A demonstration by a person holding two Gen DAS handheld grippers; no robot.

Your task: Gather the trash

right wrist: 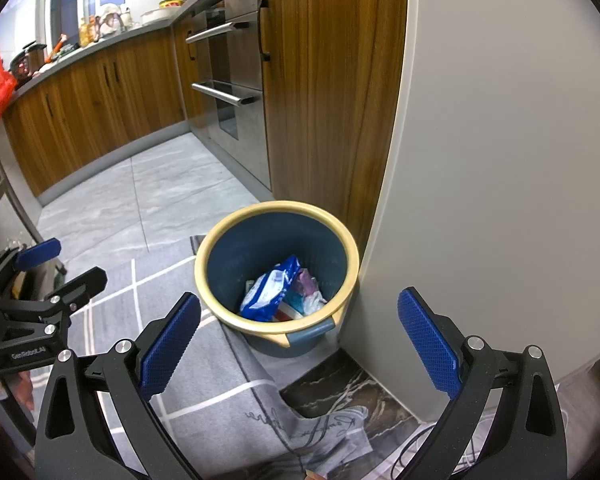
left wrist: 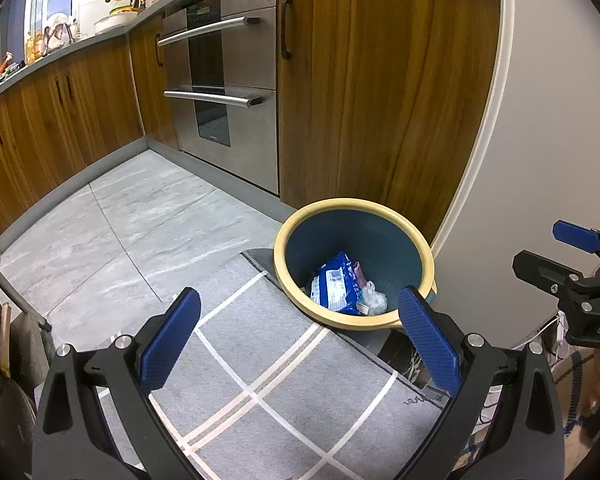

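Left wrist view: the left hand-held gripper (left wrist: pixel 298 338) gapes wide and empty above the grey checked rug (left wrist: pixel 268 380). The trash bin (left wrist: pixel 380 320) stands just ahead against the wall, a blue wrapper (left wrist: pixel 336 284) inside.

Right wrist view: the right hand-held gripper (right wrist: pixel 298 338) is likewise spread and empty over the bin.

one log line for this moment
left gripper: open, empty | right gripper: open, empty | bin: blue packet inside | rug: bare

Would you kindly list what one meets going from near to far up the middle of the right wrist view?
Right tongs → grey checked rug → trash bin holding a blue wrapper → grey tiled floor → steel oven → cluttered countertop.
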